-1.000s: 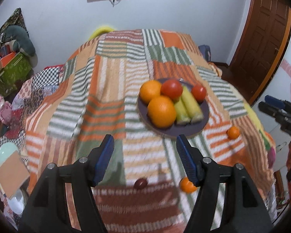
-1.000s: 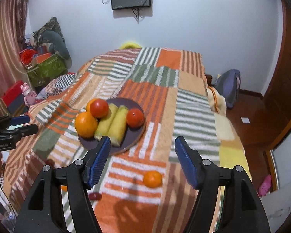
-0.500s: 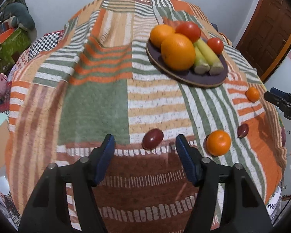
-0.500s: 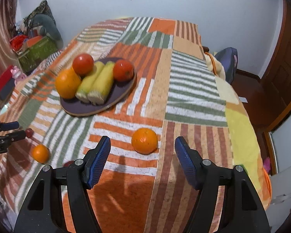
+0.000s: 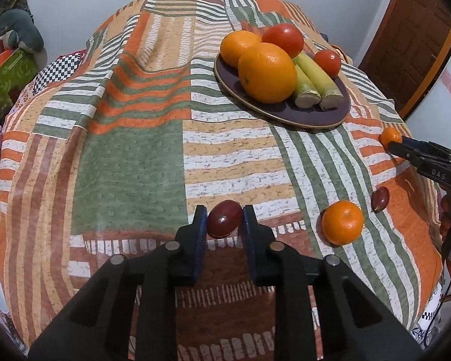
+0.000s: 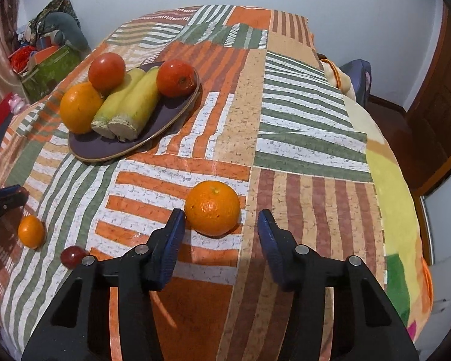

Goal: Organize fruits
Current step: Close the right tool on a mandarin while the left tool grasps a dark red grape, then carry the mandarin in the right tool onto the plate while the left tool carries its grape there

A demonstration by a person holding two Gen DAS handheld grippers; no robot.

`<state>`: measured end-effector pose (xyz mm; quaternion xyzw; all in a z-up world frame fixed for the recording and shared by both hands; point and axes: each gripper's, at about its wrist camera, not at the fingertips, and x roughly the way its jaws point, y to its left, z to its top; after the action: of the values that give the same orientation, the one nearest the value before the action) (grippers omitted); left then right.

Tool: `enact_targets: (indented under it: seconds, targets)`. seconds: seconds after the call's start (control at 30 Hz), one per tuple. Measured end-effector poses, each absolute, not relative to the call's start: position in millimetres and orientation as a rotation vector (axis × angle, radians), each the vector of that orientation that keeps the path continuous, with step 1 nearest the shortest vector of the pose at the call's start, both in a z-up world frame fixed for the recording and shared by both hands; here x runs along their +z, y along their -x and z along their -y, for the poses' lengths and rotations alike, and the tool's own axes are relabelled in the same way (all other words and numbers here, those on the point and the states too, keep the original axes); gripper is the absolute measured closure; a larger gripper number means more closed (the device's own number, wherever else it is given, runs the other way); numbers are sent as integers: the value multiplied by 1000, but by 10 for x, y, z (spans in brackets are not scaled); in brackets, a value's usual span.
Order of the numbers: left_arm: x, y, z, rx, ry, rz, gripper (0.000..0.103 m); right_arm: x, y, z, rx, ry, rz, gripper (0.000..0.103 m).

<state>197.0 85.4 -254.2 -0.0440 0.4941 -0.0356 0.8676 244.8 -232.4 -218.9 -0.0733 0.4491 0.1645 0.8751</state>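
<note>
Pinching in tight, the left gripper (image 5: 224, 218) has its blue pads on both sides of a dark red plum (image 5: 224, 219) lying on the striped blanket (image 5: 129, 162). Over on the other side, the right gripper (image 6: 221, 228) hangs wide open — a small orange (image 6: 212, 207) sits just ahead, nearer its left finger, untouched. Beyond both — the loaded purple plate (image 6: 84, 150).
</note>
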Motion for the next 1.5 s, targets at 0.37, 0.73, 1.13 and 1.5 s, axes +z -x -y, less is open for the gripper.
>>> enact_targets:
  seconds: [0.37, 0.73, 1.13, 1.5]
  targets:
    - [-2403, -1965, -816, -82, 89, -1010, 80, -2125, -2416, 2312, 364, 133, -916, 69]
    - [-2015, -2071, -626, -131, 81, -912, 80, -1961, -2430, 2251, 376, 138, -881, 73]
    - [-1993, -2211, -371, -178, 54, -902, 80, -2172, -2666, 2331, 350, 114, -928, 58]
    - [-1946, -2507, -241, -201, 48, -888, 80, -2070, -2652, 2234, 405, 108, -883, 68]
